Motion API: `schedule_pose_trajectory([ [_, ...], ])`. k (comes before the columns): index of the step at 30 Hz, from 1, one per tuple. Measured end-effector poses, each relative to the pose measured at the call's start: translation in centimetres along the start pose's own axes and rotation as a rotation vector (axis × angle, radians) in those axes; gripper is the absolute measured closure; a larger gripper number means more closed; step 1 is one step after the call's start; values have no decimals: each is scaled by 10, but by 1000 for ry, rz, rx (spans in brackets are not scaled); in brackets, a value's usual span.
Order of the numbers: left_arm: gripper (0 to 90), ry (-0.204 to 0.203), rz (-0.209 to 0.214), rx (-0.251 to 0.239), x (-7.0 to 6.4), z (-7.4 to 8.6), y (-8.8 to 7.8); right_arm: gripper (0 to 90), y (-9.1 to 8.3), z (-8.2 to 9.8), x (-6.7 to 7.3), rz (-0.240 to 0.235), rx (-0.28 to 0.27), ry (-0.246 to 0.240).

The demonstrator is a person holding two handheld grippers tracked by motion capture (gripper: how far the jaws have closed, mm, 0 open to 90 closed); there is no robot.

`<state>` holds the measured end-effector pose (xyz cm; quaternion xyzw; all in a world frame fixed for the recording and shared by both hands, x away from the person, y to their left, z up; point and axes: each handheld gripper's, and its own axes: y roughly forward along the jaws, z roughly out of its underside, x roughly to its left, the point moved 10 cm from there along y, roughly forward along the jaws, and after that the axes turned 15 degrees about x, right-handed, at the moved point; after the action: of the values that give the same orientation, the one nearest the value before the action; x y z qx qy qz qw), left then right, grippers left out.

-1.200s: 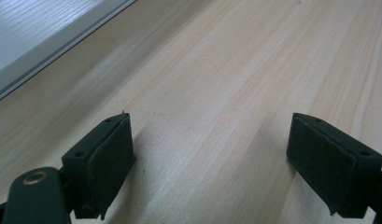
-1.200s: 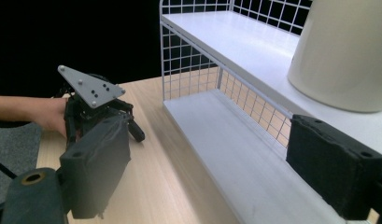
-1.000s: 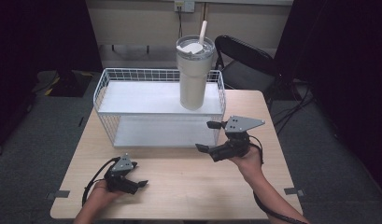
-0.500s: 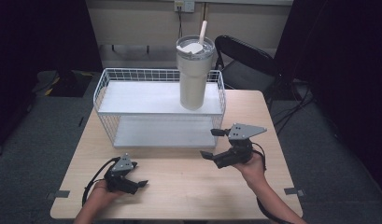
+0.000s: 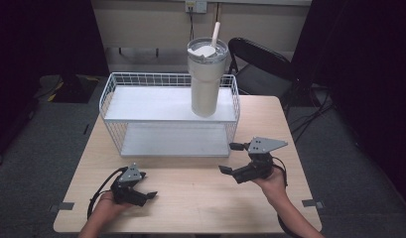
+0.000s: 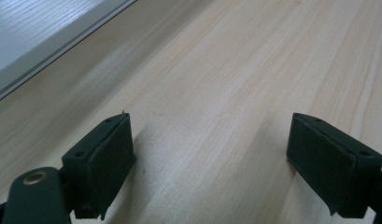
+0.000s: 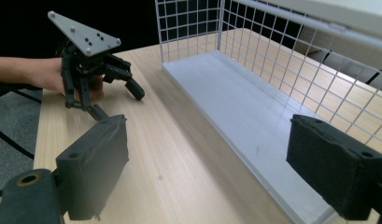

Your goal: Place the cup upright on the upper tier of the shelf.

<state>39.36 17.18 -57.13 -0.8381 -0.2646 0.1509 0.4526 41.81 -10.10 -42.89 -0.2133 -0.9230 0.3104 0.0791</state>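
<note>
Now, right tongs (image 5: 234, 158): gaping wide, grasping nothing, hovering beside the wire shelf (image 5: 168, 106).
Left tongs (image 5: 147, 186): released, lying low on the desk (image 5: 200, 196), empty.
Tumbler (image 5: 205, 77): standing upright on the shelf's upper board, right end.
Progress: placing looks finished; only resting both tongs is remaining.
Hands: both sitting near the desk's front edge.

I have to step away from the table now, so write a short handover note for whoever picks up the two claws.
Left claw: open, holding nothing, low over the table near its front left.
Right claw: open, holding nothing, raised before the wire rack, front right.
Tumbler: upright with lid and straw, on the rack's upper shelf at its right end. Lower shelf bare.
Done: tumbler sits on the rack, released.
Left: probably nothing; confirm it stands steady.
</note>
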Motion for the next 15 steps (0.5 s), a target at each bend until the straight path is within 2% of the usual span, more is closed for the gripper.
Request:
schedule_pose_trajectory([
  [15, 143, 0, 0, 0, 0, 0, 0, 123, 1, 34, -7, 4, 27, 35],
])
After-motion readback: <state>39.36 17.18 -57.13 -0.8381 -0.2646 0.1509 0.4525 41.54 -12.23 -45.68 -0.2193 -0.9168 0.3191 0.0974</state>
